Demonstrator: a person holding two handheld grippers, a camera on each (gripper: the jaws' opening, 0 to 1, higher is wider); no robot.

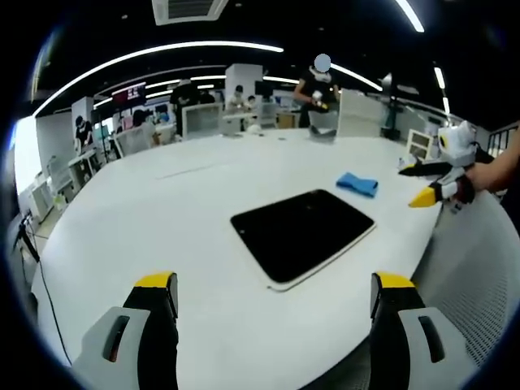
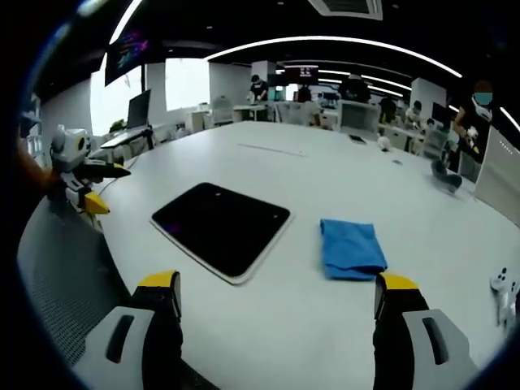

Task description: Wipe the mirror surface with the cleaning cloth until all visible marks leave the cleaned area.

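On the big white table (image 1: 162,219), the dark mirror (image 1: 302,233) lies flat with the blue cleaning cloth (image 2: 351,248) folded just beside it, not touching, while the left gripper (image 1: 272,296) and right gripper (image 2: 276,296) both hover near the table edge, jaws spread wide, holding nothing.

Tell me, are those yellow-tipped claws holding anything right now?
Nothing is held. Both the left gripper and the right gripper are open and empty; the blue cloth lies untouched beside the mirror.
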